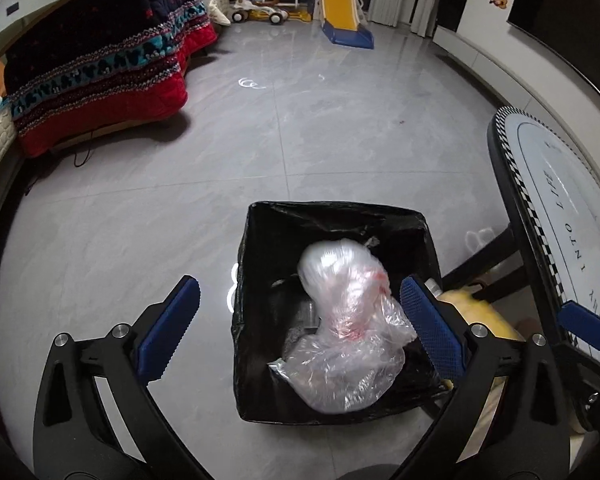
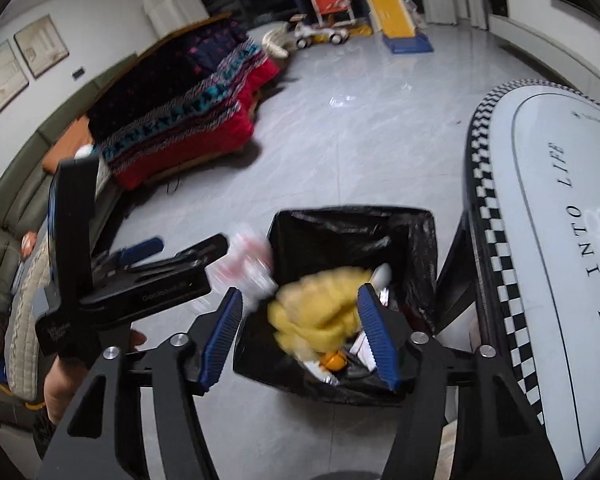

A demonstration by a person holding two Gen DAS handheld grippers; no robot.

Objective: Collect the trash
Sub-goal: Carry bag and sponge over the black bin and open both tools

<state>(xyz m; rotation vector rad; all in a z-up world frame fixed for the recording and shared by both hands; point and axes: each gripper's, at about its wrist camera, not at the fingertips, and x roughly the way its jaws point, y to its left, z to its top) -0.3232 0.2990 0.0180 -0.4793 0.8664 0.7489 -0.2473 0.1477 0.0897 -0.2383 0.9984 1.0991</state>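
Over the bin's near edge, left gripper (image 1: 300,320) hangs with jaws spread wide, pads clear of everything; no earlier view to compare. Right below and just ahead of it a clear plastic bag (image 1: 350,332) with red print, motion-blurred, sits in the mouth of the black-lined trash bin (image 1: 340,212), not touched by either pad, so I judge it released and dropping in. Its long axis runs from the bin's far-middle toward the near right corner. Right gripper (image 2: 300,334) is also spread, roughly half wide, over the same bin's near edge, with a blurred yellow crumpled wad (image 2: 320,308) between and beyond its pads; contact not clear, looks loose. Under the wad, at the bin's near side, an orange piece and white scraps, too small to name. In the right wrist view the left gripper sits off the bin's left edge with the clear bag just beside the left rim. Bin stands on grey tile floor (image 1: 180,200), just beside the checker-edged round table (image 2: 540,240) on its right. Both hands are equally near the bin; the next move should be lifting away to fetch more trash.
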